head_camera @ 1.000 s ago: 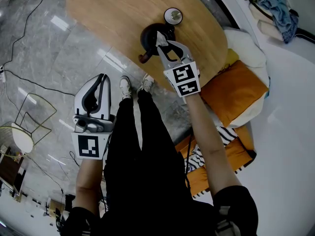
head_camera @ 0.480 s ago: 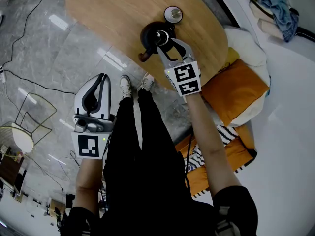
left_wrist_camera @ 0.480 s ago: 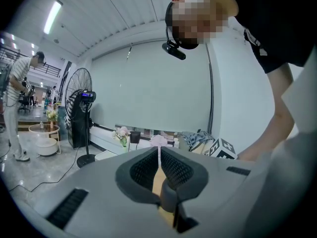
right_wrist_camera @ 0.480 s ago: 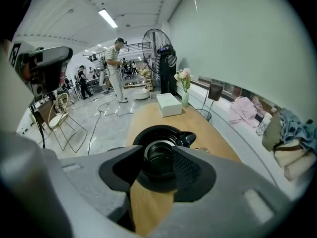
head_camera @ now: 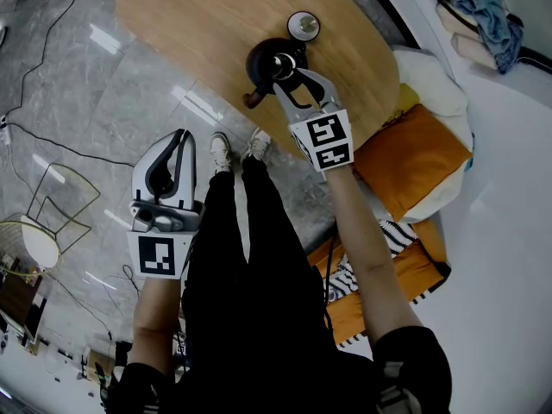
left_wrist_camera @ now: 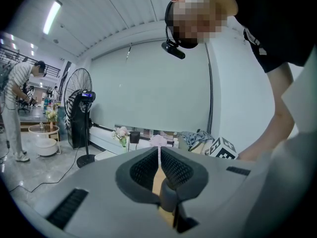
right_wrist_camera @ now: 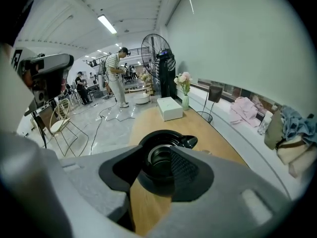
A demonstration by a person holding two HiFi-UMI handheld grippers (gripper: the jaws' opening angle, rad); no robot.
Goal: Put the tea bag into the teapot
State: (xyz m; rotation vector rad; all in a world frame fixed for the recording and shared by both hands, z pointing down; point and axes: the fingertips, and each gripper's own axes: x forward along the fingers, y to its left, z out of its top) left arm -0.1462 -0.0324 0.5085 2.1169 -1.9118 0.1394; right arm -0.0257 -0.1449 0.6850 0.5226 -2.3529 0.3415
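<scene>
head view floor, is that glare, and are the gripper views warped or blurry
Head view: yes, white light streaks glare on the glossy grey marble floor. Right gripper view: strong fisheye bend, black corners, round black teapot fairly sharp. Left gripper view: same fisheye, long ceiling strip light blown out white.

Gloss against matt: black glaze, pale wood, grey plastic.
Shiny black glaze on the teapot (head_camera: 259,63); smooth light wood, faintly grained and softly sheened, for the surface (head_camera: 190,15); matt grey plastic shell on the right gripper (right_wrist_camera: 158,155), jaws lined with ribbed black rubbery pads (right_wrist_camera: 185,170); polished, reflective grey stone for the floor (head_camera: 103,67); orange cloth on the cushion (head_camera: 405,158).
</scene>
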